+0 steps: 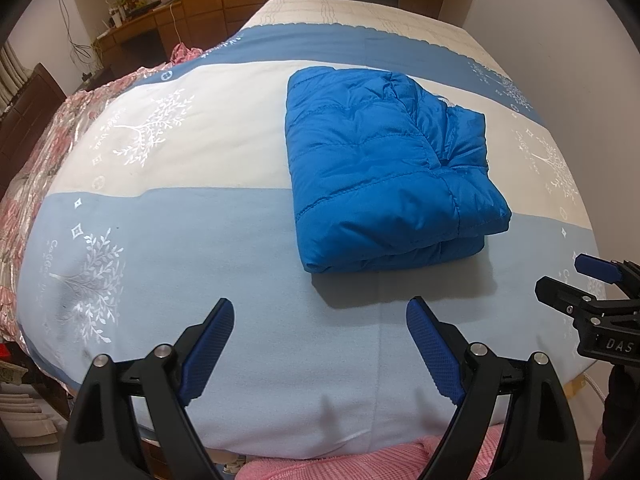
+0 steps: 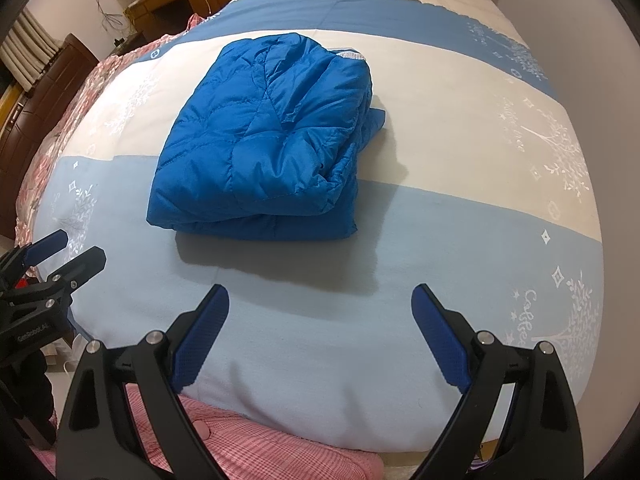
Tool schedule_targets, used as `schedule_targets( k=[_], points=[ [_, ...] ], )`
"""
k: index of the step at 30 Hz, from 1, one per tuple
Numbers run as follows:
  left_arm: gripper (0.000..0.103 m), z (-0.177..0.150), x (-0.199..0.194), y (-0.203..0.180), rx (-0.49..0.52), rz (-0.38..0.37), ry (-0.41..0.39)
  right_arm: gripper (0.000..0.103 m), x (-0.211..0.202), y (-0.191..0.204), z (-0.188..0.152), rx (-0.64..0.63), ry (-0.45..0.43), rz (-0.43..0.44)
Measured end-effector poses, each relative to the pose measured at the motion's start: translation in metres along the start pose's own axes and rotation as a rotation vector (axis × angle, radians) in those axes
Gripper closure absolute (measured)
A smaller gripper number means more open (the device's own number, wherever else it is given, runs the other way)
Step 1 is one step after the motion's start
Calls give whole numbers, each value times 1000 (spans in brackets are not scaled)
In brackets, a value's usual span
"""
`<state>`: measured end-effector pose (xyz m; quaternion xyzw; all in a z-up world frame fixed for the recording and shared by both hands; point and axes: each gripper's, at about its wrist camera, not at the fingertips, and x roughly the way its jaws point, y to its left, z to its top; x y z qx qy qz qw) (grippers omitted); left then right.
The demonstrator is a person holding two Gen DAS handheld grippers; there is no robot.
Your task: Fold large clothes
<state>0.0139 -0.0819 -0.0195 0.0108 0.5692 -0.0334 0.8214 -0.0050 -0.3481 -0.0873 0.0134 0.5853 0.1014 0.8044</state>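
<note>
A blue quilted jacket lies folded into a thick rectangular bundle on the bed; the same jacket sits left of centre in the right wrist view. My left gripper hangs open over the light blue stripe, short of the jacket's near edge, with nothing between its fingers. My right gripper is also open and empty, just in front of the bundle's shadow. Each gripper shows at the edge of the other's view: the right gripper and the left gripper.
The bed's blanket has blue and cream stripes with white tree prints. A pink floral cover drapes the left side. A wooden desk and cupboards stand at the back. A person's pink checked clothing is at the near edge.
</note>
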Motion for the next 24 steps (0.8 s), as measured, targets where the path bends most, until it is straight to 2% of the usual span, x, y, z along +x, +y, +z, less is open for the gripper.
schedule_targets(
  k=[24],
  points=[
    [15, 2, 1, -1, -5, -6, -2, 11, 7, -7, 1, -8, 14, 1]
  ],
)
